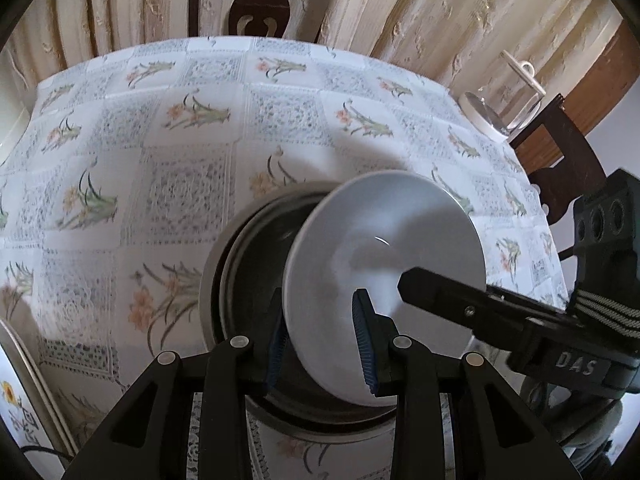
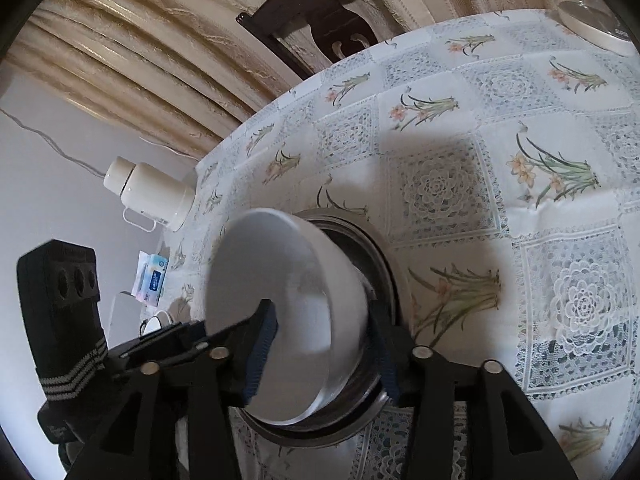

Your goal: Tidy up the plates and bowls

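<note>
Left wrist view: the left gripper (image 1: 322, 336) clamps the near rim of a plain white ceramic bowl (image 1: 384, 264), one blue ribbed pad (image 1: 365, 340) inside the wall and the other behind it, largely hidden. This white bowl sits tilted, overlapping a dark round metal dish (image 1: 240, 276) whose far right side it covers; the dish's near edge is cut off by the gripper linkage. The right gripper (image 1: 404, 280) enters from the right, its one visible finger over the bowl's interior.

Right wrist view: the right gripper (image 2: 324, 344) grips the same white bowl (image 2: 280, 280), one pad (image 2: 262, 344) inside and the other outside against the wall, between bowl and metal dish (image 2: 372, 412). Whether the bowl rests on the dish or hangs just above it cannot be told.

The floral lace-patterned tablecloth (image 1: 192, 168) lies bare beyond and to the left of the dish. A clear glass kettle on a white base (image 1: 508, 96) stands at the far right table edge, and a cream-white flask (image 2: 152, 192) near the left edge, both well apart from the bowl.
</note>
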A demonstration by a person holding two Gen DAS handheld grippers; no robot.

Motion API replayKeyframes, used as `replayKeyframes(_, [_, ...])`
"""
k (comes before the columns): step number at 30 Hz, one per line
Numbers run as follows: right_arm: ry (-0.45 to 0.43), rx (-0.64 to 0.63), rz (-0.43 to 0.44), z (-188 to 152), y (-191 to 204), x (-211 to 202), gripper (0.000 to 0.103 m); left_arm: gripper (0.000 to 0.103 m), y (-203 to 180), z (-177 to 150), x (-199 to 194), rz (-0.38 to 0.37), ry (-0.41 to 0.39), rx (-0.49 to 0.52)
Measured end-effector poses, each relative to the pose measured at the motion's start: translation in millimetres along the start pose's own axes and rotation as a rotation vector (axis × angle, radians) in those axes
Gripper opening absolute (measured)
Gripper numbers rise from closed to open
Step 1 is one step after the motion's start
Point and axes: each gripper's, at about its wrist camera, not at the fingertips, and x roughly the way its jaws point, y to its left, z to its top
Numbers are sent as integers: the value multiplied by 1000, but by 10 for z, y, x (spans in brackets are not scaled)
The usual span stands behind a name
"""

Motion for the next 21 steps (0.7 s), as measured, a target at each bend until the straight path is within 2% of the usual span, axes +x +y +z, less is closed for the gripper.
replayKeyframes(2, [-8,-8,-11,5,26,7,61,32,37,-24,35,4,14,-11])
replayKeyframes(8, [-22,-49,-35,0,117,10,67,32,114,-61,65,-7,21,-31])
replayKeyframes(14, [-42,-60,-36,24,137,-37,71,32,129,-66,-3,-14,-4,-32])
replayKeyframes(16, [-75,-80,-49,35,180,-100,76,32,127,-55,-55,-17,-22,-29])
replayKeyframes(21, [-104,-104,-53,54,224,-168,76,34,142,-37,-89,-17,-38,-25])
